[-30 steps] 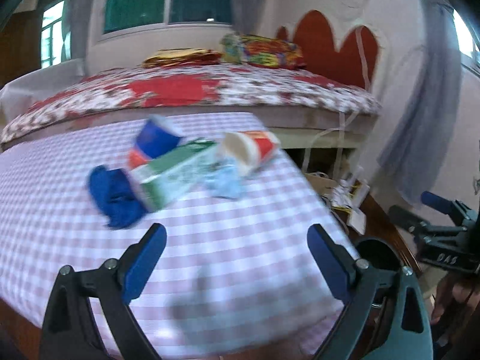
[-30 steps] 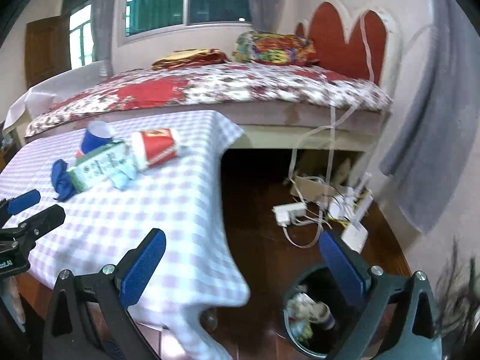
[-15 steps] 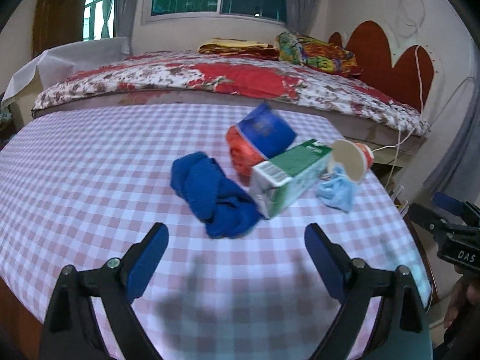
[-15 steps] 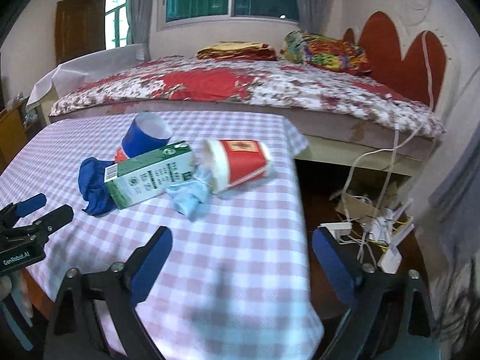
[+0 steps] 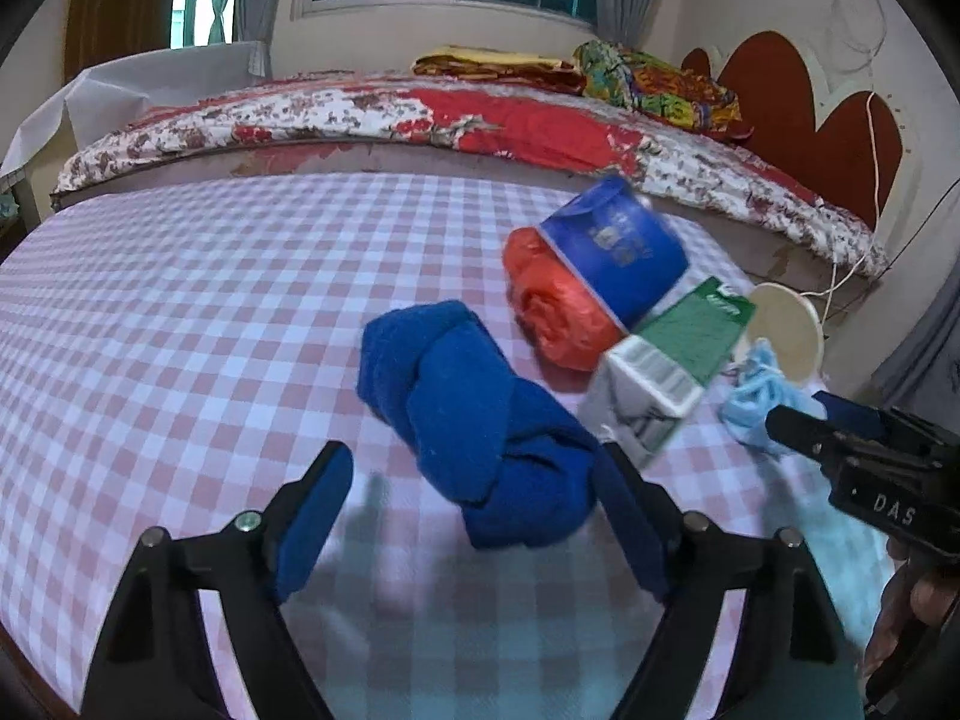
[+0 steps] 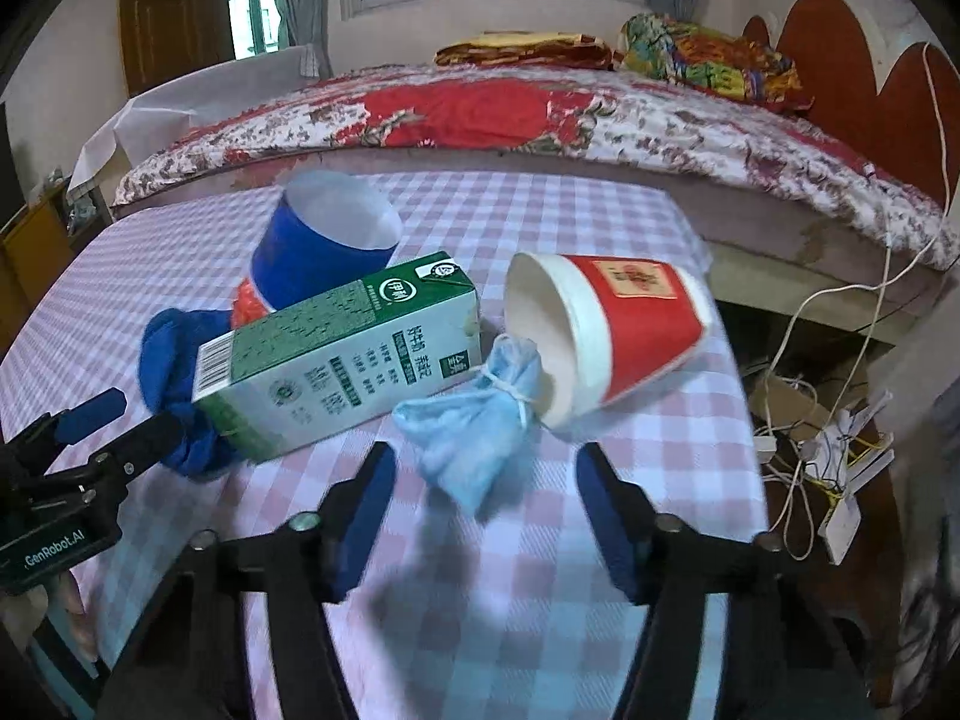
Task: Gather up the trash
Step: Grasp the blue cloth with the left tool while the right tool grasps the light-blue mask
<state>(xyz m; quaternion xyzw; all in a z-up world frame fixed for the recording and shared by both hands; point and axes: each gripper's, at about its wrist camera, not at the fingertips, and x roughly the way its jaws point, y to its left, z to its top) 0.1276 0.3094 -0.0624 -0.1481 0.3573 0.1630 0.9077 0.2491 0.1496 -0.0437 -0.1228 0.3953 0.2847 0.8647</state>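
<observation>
Trash lies clustered on the checked tablecloth [image 5: 180, 312]. A dark blue cloth bundle [image 5: 474, 420] lies just ahead of my open left gripper [image 5: 474, 516], its near end between the fingertips. Behind it are a crumpled red bag [image 5: 558, 312], a blue paper cup [image 5: 618, 252] and a green-and-white milk carton [image 6: 342, 354]. My open right gripper [image 6: 486, 504] is just short of a light blue tied face mask [image 6: 474, 426]. A red paper cup [image 6: 612, 330] lies on its side behind the mask.
A bed with a red floral cover [image 6: 480, 114] runs along the table's far side. The table's right edge [image 6: 744, 420] drops to a floor with cables and a power strip [image 6: 834, 456]. Each gripper shows in the other's view, the left one [image 6: 72, 438] and the right one [image 5: 840, 438].
Both grippers have moved forward toward the trash pile. The left view swung from the table's right end to the blue cloth; the right view left the floor bin and closed on the mask.
</observation>
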